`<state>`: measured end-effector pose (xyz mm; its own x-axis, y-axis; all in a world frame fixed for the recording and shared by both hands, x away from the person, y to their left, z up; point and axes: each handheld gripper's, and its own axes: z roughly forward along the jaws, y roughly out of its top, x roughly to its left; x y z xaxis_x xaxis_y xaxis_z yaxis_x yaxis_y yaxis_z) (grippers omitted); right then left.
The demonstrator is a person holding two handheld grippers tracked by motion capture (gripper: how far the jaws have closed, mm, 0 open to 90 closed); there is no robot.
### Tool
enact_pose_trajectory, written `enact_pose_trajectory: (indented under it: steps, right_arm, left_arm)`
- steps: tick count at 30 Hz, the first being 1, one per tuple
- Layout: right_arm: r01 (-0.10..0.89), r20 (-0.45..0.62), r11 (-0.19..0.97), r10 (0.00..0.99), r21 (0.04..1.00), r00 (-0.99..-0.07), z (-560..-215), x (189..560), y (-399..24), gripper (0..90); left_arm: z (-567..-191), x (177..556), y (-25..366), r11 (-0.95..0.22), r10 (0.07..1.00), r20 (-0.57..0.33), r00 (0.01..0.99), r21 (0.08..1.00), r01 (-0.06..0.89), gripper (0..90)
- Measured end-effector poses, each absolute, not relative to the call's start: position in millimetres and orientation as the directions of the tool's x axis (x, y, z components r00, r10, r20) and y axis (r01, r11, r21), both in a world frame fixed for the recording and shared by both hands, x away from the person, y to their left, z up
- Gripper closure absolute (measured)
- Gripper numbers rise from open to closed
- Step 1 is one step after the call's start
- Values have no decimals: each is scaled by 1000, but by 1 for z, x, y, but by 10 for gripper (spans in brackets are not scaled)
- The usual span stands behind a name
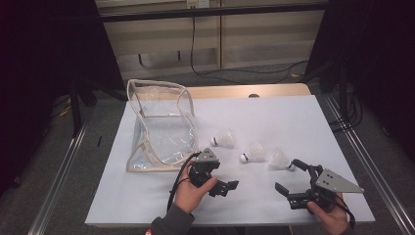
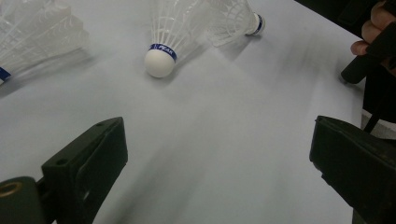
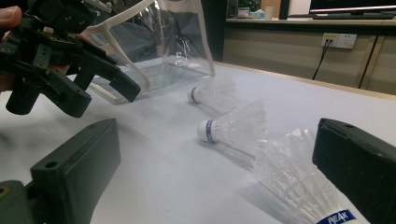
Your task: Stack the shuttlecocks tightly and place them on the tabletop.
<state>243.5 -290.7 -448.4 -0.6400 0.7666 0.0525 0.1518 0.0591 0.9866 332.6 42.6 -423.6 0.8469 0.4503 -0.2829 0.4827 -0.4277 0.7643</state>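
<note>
Three white feather shuttlecocks lie in a row on the white table top [image 1: 293,122]: a far one [image 1: 222,139], a middle one [image 1: 253,152] and a near one [image 1: 280,159]. My right gripper [image 1: 289,176] is open, and the near shuttlecock [image 3: 299,186] lies between its jaws, close to the right jaw, untouched. The middle [image 3: 233,128] and far [image 3: 212,91] shuttlecocks lie beyond. My left gripper [image 1: 226,187] stands open over bare table, left of the row. In its view the middle shuttlecock [image 2: 173,37] points its cork at the open left gripper [image 2: 219,158].
A clear plastic bag [image 1: 161,122] with beige trim stands open at the table's back left, and its side [image 3: 159,42] rises behind the left gripper [image 3: 102,95]. The right gripper [image 2: 373,51] and a hand's fingers sit at the table's right edge.
</note>
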Motion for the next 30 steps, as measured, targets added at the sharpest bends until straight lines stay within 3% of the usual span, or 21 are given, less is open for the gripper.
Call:
enact_pose_trajectory:
  steps: [30]
  right_arm:
    - [152, 49, 65, 765, 986, -642, -448, 243, -290, 5]
  left_arm:
    - [-424, 326, 81, -429, 407, -295, 864, 774, 466, 41]
